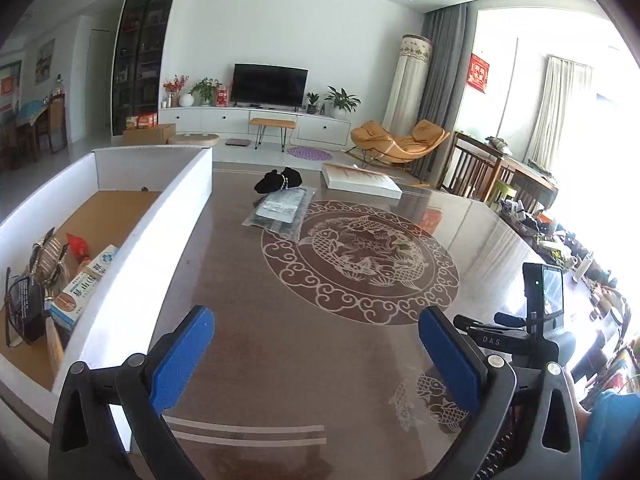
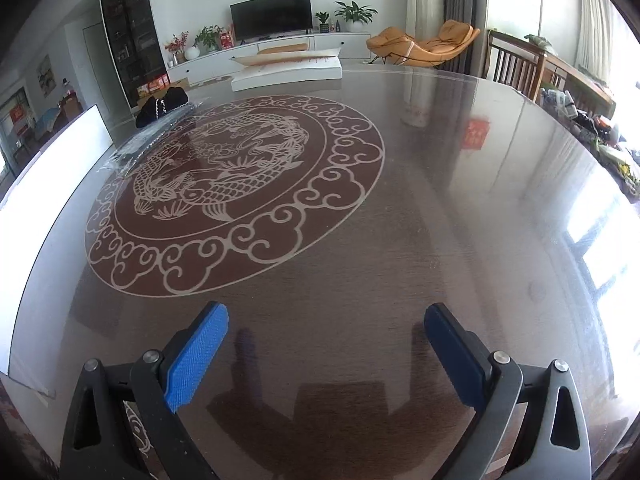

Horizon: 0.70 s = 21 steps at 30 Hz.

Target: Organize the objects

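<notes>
Both tools sitting spread and empty – left tool (image 1: 316,354), right tool (image 2: 326,354) – clear plastic packet (image 1: 280,212) lying far ahead on table (image 1: 248,320), long axis pointing away, beside white box (image 1: 132,240), left nearer.

Daylight blows out the right-hand window (image 1: 600,128); glossy table (image 2: 400,240) glares, fisheye edges warp.

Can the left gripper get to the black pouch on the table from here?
Probably yes. The left gripper is open and empty, and bare table lies between it and the black pouch. Only the clear plastic packet lies just before the pouch, flat and low.
</notes>
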Available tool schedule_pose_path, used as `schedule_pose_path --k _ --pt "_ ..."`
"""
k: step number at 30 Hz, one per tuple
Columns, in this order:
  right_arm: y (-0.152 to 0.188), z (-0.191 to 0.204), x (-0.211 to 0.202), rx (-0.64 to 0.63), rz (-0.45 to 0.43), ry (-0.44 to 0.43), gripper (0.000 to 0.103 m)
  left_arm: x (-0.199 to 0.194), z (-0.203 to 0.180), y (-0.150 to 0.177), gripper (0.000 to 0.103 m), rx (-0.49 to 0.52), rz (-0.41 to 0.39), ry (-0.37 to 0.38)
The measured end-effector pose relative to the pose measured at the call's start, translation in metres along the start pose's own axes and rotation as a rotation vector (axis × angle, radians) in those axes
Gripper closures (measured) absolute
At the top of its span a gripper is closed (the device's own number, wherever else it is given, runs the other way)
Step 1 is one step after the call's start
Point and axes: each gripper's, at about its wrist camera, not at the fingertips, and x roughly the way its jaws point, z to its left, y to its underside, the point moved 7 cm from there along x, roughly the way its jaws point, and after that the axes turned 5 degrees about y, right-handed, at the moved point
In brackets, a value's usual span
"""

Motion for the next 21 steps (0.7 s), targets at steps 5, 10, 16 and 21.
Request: schedule_pose_path --k 5,10,16,21 --pt "0.002 0.011 0.002 -0.047 0.001 0.003 0.004 0.031 -0.024 0.027 0.0 0.03 0.091 0.041" --pt "0.003 0.012 0.005 -0.048 0.0 0.008 0.004 0.059 -0.031 0.053 0.0 0.065 0.172 0.027" --pt "0.004 0.013 0.007 -0.056 0.0 0.013 0.004 0.074 -0.02 0.069 0.0 0.073 0.22 -0.01" --pt "0.004 0.017 0.007 -0.071 -0.009 0.018 0.004 0.086 -0.009 0.075 0.0 0.072 0.254 -0.044"
